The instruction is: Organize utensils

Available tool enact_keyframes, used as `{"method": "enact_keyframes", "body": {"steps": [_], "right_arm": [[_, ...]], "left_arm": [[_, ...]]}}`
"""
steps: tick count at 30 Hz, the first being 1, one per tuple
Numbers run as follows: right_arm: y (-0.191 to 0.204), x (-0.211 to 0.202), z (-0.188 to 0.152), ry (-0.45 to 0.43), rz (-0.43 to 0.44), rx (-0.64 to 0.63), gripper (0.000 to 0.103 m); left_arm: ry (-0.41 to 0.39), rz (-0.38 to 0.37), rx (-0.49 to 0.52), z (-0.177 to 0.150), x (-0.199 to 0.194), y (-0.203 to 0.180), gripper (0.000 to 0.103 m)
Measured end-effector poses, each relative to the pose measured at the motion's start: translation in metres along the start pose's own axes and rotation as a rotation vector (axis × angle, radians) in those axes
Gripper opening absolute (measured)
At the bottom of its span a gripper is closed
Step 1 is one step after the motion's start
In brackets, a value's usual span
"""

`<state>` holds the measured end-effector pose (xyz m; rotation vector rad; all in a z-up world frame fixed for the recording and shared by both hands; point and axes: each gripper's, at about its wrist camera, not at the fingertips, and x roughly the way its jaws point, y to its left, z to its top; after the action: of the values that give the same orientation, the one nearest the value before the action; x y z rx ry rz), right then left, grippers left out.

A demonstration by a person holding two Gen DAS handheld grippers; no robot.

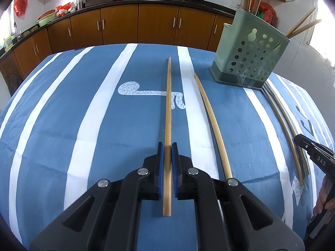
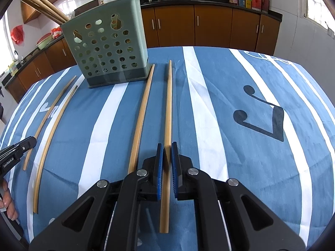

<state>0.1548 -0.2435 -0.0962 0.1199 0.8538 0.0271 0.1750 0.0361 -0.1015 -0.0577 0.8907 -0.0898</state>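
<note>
Now each gripper, left gripper point(image 1: 166, 146) and right gripper point(image 2: 166, 146), is clamped near the blunt end of a long, pale bamboo chopstick point(image 1: 168, 113) point(image 2: 167, 113) on the blue-striped worktop point(image 1: 62, 125), which looks light, stiff and likely slippery, prone to pivoting.

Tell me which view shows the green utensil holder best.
The right wrist view: the green utensil holder stands near and large, its holed front wall in full. The left wrist view shows it smaller, off to the right.
</note>
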Motion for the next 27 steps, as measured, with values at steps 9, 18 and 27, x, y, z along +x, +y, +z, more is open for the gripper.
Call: {"method": "enact_keyframes", "body": {"steps": [9,18,27], "right_arm": [[-0.005,-0.009,0.000,-0.015,0.019,0.030,0.008],[-0.006,-0.037,0.011,-0.093,0.037,0.037,0.008],[-0.015,-0.070,0.026,-0.212,0.061,0.073,0.008]], "left_arm": [[0.004,0.007,0.006,0.001,-0.007,0.002,0.008],[-0.073,-0.002,0.006,0.012,-0.038,0.005,0.008],[-0.189,-0.025,0.003,0.031,-0.078,0.003,0.008]]}}
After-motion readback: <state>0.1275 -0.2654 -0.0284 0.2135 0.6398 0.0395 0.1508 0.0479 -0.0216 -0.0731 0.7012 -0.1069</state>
